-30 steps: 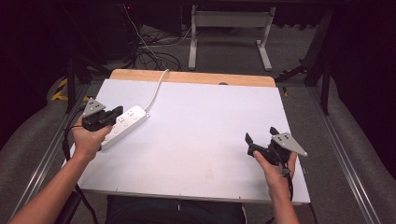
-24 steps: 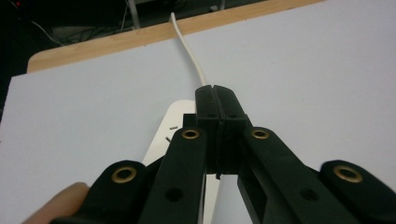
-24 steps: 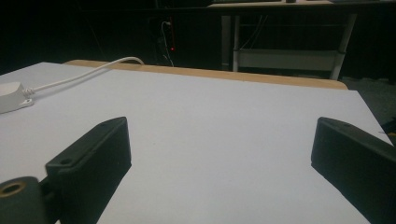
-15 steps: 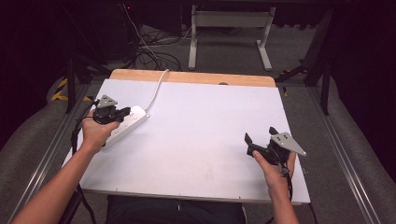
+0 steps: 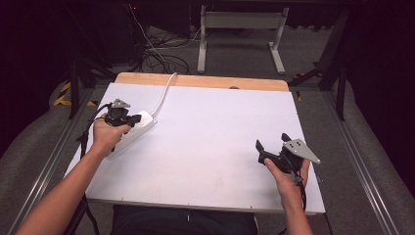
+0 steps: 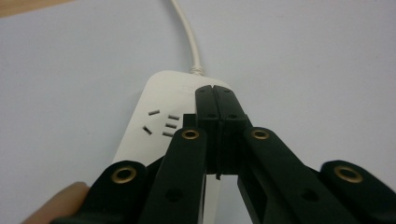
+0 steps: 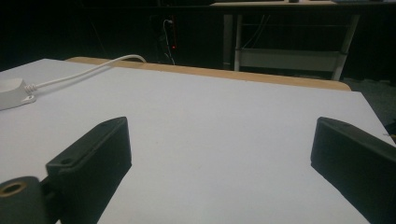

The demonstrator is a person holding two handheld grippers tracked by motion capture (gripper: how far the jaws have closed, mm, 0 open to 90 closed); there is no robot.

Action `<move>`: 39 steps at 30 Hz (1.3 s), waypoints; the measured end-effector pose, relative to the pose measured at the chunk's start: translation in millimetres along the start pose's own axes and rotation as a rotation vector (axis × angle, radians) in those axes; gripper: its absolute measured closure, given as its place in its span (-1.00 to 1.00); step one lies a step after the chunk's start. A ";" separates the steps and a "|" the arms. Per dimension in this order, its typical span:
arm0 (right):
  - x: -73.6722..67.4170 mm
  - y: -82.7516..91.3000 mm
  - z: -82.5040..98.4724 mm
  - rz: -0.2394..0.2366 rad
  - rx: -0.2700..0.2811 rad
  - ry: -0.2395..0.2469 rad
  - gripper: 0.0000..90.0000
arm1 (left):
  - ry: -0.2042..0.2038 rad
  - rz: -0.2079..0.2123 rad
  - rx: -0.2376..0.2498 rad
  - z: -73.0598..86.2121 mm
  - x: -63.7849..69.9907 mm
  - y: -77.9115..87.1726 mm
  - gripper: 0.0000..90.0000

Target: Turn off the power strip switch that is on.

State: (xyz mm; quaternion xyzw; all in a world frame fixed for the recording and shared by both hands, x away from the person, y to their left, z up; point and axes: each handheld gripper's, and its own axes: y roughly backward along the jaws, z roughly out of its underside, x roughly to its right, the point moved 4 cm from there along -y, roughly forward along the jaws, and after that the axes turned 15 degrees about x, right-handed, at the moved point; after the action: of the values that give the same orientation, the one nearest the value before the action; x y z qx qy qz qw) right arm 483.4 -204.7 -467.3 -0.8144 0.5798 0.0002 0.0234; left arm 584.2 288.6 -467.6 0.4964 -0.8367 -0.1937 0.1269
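Note:
A white power strip [image 5: 141,125] lies on the left side of the white table [image 5: 220,117], and its white cord [image 5: 164,93] runs off over the far edge. My left gripper [image 5: 130,119] is shut, jaws pressed together with nothing between them. In the left gripper view its tips [image 6: 216,91] hang over the cord end of the strip [image 6: 159,105], just right of a socket; whether they touch it I cannot tell. My right gripper [image 5: 272,142] is held near the table's right front, open and empty [image 7: 219,140], pointing across the table towards the strip's end [image 7: 11,91].
A wooden strip [image 5: 200,81] edges the far side of the table. Beyond it are floor cables [image 5: 156,49] and a grey table frame [image 5: 240,29]. Metal rails run along both sides of the table.
My left hand has moved forward and a little down along the power strip towards its cord end. The right hand has kept still.

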 end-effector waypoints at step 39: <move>-0.6 2.9 -0.9 0.004 0.002 0.005 -0.87 | -0.009 -0.026 -0.086 9.1 -0.7 -17.3 1.00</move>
State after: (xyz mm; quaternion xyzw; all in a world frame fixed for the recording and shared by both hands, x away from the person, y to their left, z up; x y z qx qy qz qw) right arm 480.4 -205.1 -466.5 -0.8131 0.5816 -0.0024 0.0225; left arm 594.4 283.6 -483.6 0.5006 -0.8215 -0.2333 0.1417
